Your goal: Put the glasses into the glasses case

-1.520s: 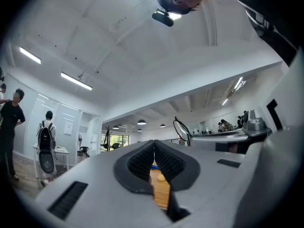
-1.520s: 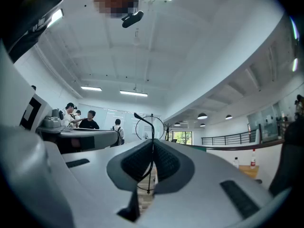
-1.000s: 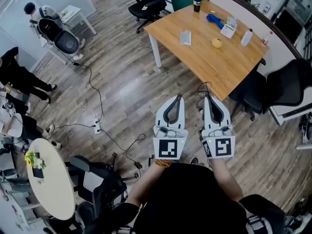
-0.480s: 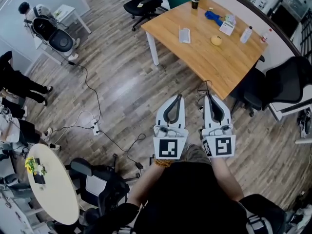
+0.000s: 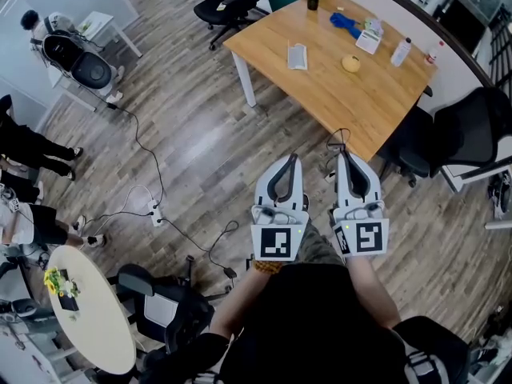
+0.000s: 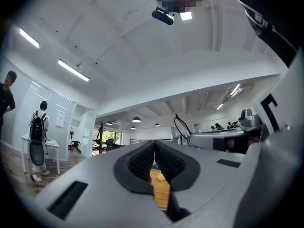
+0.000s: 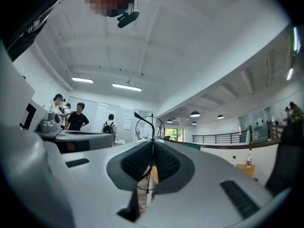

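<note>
Between jaws of the right gripper (image 7: 152, 145), glasses (image 7: 152, 127) sit clamped.

Grey-brown plank floor (image 5: 200, 134) is seen throughout, with a power strip (image 5: 154, 209) lying on it. A wooden table (image 5: 352, 94) on white legs is set top right, beside a curved white wall (image 5: 412, 18). Black office chairs (image 5: 472, 134) are placed around it. A round white table (image 5: 96, 310) is seen bottom left, a small white desk (image 5: 100, 26) top left. The white ceiling (image 6: 142, 46) is lit by strip lights (image 6: 73, 70) and round lamps (image 7: 195, 114). A window (image 6: 107, 139) is seen far back.
</note>
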{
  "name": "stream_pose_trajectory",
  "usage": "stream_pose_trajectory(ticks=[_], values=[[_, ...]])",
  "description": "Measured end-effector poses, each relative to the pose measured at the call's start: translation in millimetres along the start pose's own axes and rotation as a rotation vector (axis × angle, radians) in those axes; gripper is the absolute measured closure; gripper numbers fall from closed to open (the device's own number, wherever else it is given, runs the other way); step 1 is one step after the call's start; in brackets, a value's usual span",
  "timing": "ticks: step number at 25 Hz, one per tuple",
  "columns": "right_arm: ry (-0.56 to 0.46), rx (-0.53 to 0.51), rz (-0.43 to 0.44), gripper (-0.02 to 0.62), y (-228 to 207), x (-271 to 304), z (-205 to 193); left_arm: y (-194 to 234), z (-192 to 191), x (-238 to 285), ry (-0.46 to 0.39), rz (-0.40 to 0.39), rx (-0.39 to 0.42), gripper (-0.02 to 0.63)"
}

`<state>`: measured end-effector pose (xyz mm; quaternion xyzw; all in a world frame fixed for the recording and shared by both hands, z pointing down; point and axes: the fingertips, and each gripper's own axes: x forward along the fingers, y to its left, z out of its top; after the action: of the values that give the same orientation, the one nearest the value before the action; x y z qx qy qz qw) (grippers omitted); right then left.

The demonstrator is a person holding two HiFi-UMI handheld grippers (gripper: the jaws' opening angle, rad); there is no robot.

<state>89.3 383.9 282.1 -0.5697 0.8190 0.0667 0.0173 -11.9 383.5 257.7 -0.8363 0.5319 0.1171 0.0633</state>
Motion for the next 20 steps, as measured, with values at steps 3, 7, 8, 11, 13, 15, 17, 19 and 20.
stream_pose_trajectory(ticks=[3,7,8,11,13,15,17,19,20], values=[[-0.003,0.011,0.011,0.577,-4,16,0,8,-2,14,0.014,-0.001,0.03,0.586],[-0.011,0.031,0.025,0.577,-11,40,-2,18,-2,35,0.0,0.0,0.054,0.586],[-0.011,0.035,0.028,0.577,-13,46,-5,21,-6,40,0.012,0.011,0.035,0.586],[-0.013,0.045,0.031,0.577,-23,62,-11,26,-16,59,0.027,0.006,0.052,0.586],[-0.014,0.048,0.032,0.577,-32,74,-13,27,-18,73,0.02,0.0,0.054,0.586],[-0.012,0.051,0.033,0.577,-39,87,-16,27,-21,88,0.018,-0.016,0.063,0.586],[-0.012,0.06,0.03,0.577,-48,100,-20,24,-25,104,0.028,-0.062,0.127,0.586],[-0.024,0.075,0.019,0.577,-60,115,-21,24,-33,120,0.04,-0.068,0.109,0.586],[-0.028,0.083,0.012,0.577,-67,122,-23,25,-37,129,0.044,-0.059,0.082,0.586]])
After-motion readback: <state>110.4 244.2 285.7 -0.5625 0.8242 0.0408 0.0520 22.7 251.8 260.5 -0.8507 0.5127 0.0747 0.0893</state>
